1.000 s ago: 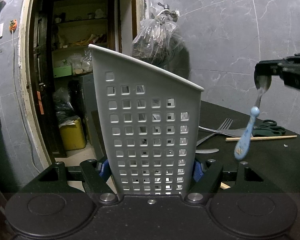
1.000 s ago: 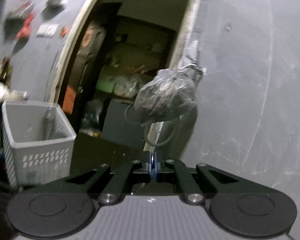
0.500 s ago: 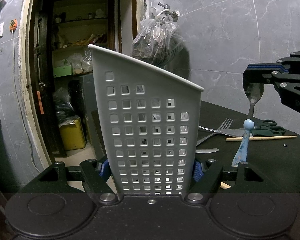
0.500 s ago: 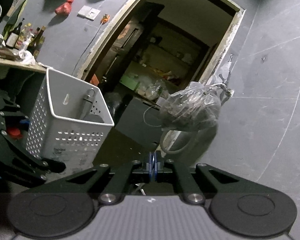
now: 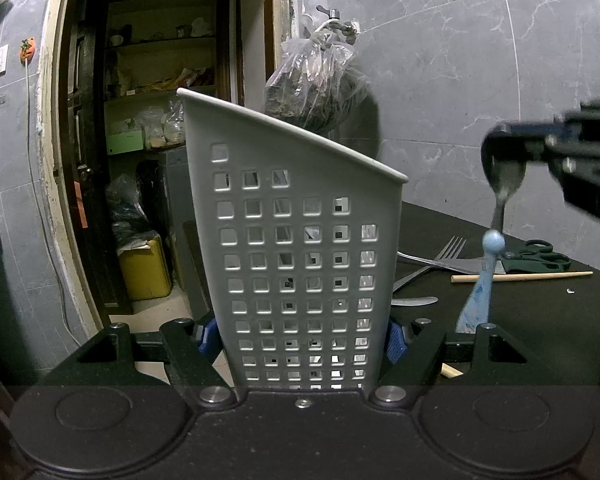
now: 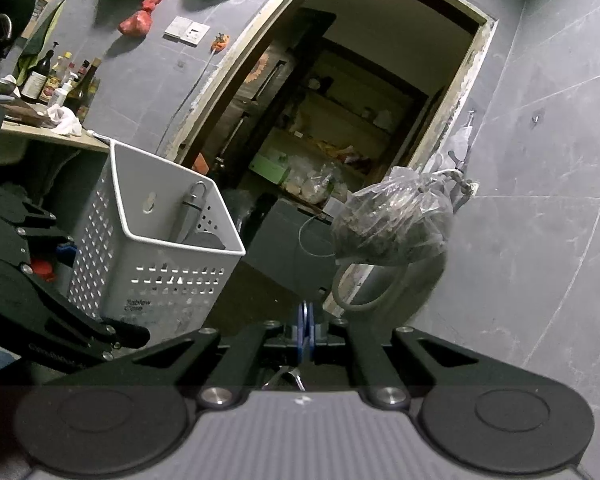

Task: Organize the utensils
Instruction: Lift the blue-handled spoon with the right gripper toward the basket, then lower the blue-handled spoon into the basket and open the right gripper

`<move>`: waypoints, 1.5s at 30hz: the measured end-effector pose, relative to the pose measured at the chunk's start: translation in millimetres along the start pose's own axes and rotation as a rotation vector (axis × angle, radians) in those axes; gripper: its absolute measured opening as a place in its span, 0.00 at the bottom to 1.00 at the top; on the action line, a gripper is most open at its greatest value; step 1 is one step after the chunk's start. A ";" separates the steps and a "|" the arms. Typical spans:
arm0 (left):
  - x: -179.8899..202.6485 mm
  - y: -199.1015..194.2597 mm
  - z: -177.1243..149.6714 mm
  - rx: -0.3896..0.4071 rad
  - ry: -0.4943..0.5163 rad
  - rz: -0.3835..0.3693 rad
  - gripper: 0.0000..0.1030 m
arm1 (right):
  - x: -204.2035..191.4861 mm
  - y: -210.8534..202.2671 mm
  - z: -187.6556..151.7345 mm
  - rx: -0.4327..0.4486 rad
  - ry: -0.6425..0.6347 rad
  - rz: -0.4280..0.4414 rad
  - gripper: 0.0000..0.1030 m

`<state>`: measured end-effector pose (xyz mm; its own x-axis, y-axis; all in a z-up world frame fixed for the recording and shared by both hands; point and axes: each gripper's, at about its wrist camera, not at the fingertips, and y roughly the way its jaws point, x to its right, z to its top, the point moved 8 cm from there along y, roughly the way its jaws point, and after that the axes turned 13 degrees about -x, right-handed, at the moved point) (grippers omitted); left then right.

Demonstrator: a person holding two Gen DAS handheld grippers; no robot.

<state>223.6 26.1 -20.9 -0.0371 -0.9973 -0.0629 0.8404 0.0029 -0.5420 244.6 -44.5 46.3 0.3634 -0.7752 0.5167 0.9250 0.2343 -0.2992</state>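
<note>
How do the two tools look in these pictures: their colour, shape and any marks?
Both are matte black, with angular linkage arms joined by silver screws, and blue pads on the fingers. Each body shows two round discs. The left tool has a smooth black body, the right tool a ribbed grey one. The left bears faint lettering, unreadable. No sleeves or cables show.

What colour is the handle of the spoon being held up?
Light blue, with a round knob at its end; the spoon handle shows best in the left wrist view.
</note>
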 end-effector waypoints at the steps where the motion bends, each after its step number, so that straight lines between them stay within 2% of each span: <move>1: 0.1 0.0 0.0 0.000 0.000 0.000 0.73 | 1.7 -1.3 2.8 0.012 0.001 -0.006 0.03; 4: 0.0 0.0 0.0 0.000 0.000 0.001 0.73 | 9.9 -8.6 14.6 0.065 0.024 -0.020 0.03; 12: -0.3 -0.1 0.0 0.000 0.000 0.000 0.73 | 39.1 -36.2 52.3 0.279 0.141 -0.089 0.03; 25: -0.5 -0.1 0.0 0.000 0.000 0.001 0.73 | 42.7 -46.0 90.6 0.447 0.179 -0.078 0.03; 36: -0.5 -0.2 0.0 0.000 0.000 0.001 0.73 | 19.6 -36.3 103.1 0.477 0.196 0.042 0.03; 45: -4.5 1.3 -1.6 -0.008 -0.007 -0.008 0.73 | 8.3 -32.5 106.8 0.473 0.170 0.053 0.02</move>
<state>224.1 30.7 -22.7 -0.0399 -0.9978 -0.0522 0.8355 -0.0046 -0.5495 229.3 4.1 146.0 0.4243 -0.8306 0.3606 0.8692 0.4852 0.0951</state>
